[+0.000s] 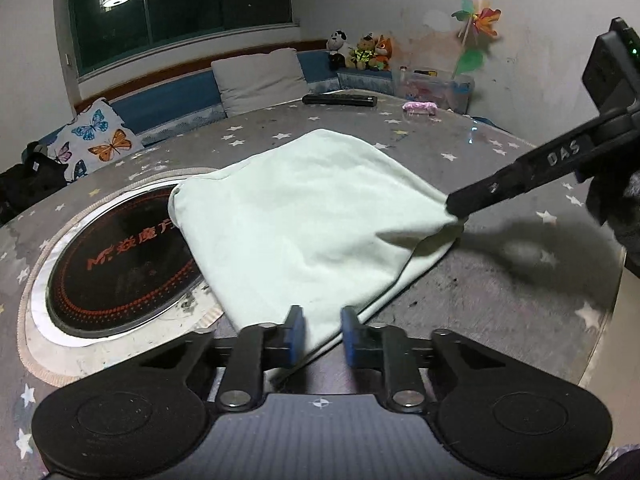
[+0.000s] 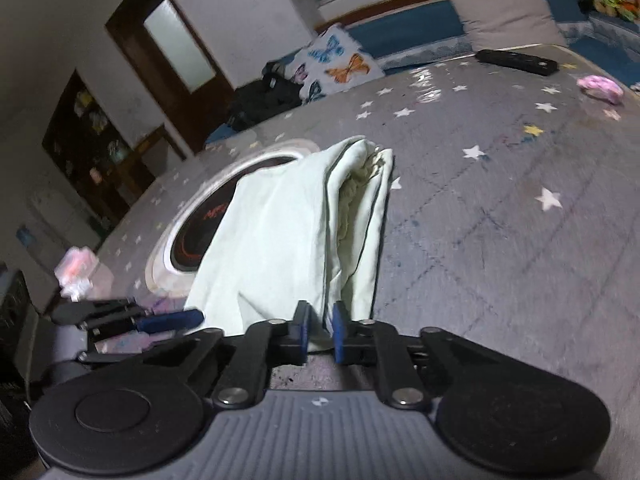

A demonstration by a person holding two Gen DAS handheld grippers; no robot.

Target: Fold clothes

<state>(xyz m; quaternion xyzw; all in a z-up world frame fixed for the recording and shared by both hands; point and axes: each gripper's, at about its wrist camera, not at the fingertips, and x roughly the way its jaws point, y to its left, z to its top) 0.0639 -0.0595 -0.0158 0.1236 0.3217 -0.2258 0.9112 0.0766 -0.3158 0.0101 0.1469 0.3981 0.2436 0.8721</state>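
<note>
The pale green garment (image 1: 316, 216) sits folded on the grey star-print tablecloth (image 1: 500, 292), and in the left wrist view it fills the centre of the frame, its left edge draped over the round black cooktop (image 1: 120, 264) sunk into the table at 9 o'clock. The left gripper (image 1: 322, 334) is down at 6 o'clock, blue pads set apart with the near corner of the cloth lying between them; the pads look clear of the fabric, a partly open claw with no pinch I can confirm. Over at 3 o'clock the right gripper (image 1: 454, 205) reaches in, its black tip bunching the garment's right corner into a peak. Far back at 12 o'clock lie a black remote (image 1: 340, 100) and a small pink item (image 1: 419, 107), well apart from the cloth. Switching to the right wrist view: the garment (image 2: 288, 240) runs from 6 o'clock up towards 12, stacked layers showing along its right edge, the cooktop (image 2: 200, 236) peeking out at 9 o'clock beneath it. The right gripper (image 2: 320, 330) has its pads drawn narrow with a fold of the green fabric clamped between them. At 8 o'clock the left gripper (image 2: 168, 320) shows side-on, blurred, at the cloth's near corner; its gap cannot be read from here.
</note>
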